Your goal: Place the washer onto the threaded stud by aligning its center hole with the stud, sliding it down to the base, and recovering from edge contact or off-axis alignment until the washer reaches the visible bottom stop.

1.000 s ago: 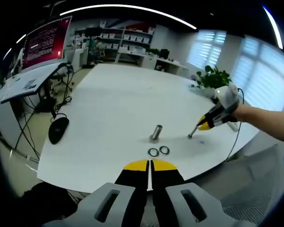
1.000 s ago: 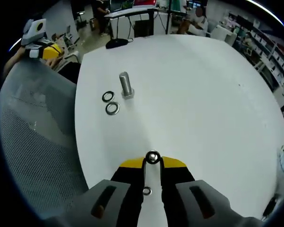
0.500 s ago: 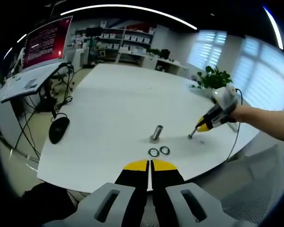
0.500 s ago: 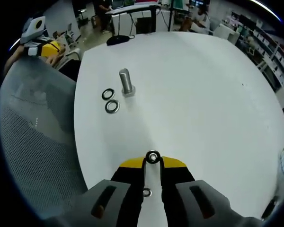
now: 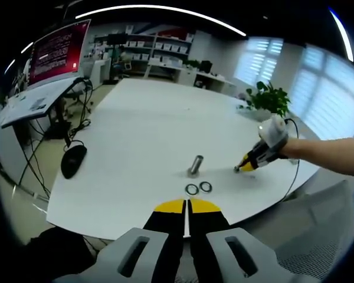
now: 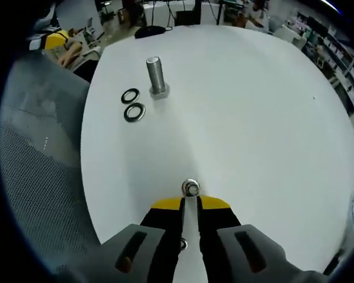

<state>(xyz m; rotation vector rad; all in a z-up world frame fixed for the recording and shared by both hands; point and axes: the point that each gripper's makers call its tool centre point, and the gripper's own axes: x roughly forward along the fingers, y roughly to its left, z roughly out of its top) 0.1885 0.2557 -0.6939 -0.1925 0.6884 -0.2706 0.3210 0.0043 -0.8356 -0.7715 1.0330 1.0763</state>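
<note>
Open-plan office or lab workspace, seen past a large white table.

Beyond the white table's (image 5: pixel 135 124) far edge stood shelving (image 5: pixel 156 50), a red display screen (image 5: pixel 58 52) on a side desk, a potted plant (image 5: pixel 268 97) and blind-covered windows (image 5: pixel 324 88).

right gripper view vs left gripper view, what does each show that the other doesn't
Right gripper view alone: a small washer pinched at the tips of the right claw, seen close up, and a grey mesh chair back beside the table.

Left gripper view alone: the left claw with its jaws together and nothing between them, a red screen, a potted plant, and the right claw seen from outside, tips down at the table.

Both: the white table, the upright threaded stud and two loose washers lying beside it.
</note>
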